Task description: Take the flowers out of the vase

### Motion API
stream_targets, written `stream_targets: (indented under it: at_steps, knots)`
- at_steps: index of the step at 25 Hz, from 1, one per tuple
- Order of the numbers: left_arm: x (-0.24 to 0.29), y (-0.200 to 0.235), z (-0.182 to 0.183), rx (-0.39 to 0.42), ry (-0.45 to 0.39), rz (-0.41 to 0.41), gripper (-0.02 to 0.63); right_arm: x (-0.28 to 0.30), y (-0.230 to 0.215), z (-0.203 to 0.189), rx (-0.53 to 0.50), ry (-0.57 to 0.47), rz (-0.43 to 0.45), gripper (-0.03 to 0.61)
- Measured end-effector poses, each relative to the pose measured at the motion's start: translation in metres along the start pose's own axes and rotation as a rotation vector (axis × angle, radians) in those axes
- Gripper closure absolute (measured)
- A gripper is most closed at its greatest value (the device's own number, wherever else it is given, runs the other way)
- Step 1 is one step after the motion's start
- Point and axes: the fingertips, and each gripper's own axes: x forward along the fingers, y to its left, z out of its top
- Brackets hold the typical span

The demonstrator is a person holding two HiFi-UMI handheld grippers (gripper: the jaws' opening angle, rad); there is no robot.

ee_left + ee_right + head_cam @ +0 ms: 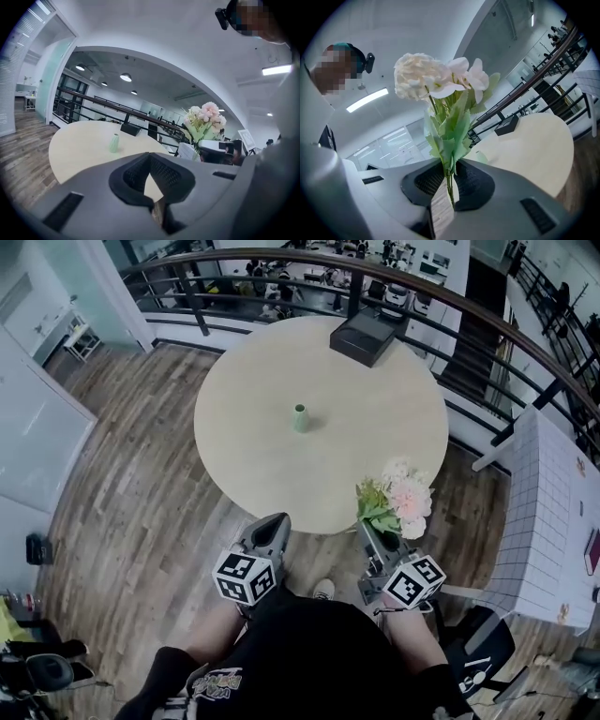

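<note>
A small pale green vase [299, 417] stands empty near the middle of the round beige table [375, 409]; the left gripper view also shows the vase [114, 142]. My right gripper [372, 532] is shut on the stems of a bunch of pink and white flowers [397, 500] with green leaves, held off the table's near right edge. In the right gripper view the flowers [440, 82] rise straight up from the jaws, stems pinched between the pads. My left gripper [274, 530] hangs by the near edge, shut and empty, its jaws meeting with nothing between them.
A black box [367, 336] sits at the table's far edge. A dark curved railing [281, 263] runs behind the table. A white gridded table [548, 521] stands to the right. Wooden floor [131, 484] surrounds the round table.
</note>
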Motion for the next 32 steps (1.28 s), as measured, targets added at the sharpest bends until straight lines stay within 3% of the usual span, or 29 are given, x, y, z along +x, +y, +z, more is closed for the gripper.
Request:
stream_targets:
  at_steps: [8,19,32]
  knots:
    - [-0.024,-0.016,-0.023,-0.022,0.010,0.029,0.607,-0.017,0.018,-0.020,-0.009,0.037,0.040,0.508]
    - [-0.031,0.000,-0.007,-0.008,-0.008,0.038,0.607,-0.001,0.033,-0.022,-0.032,0.048,0.058,0.509]
    - [-0.026,-0.005,-0.018,-0.010,0.009,0.022,0.607,-0.003,0.029,-0.030,-0.019,0.061,0.053,0.509]
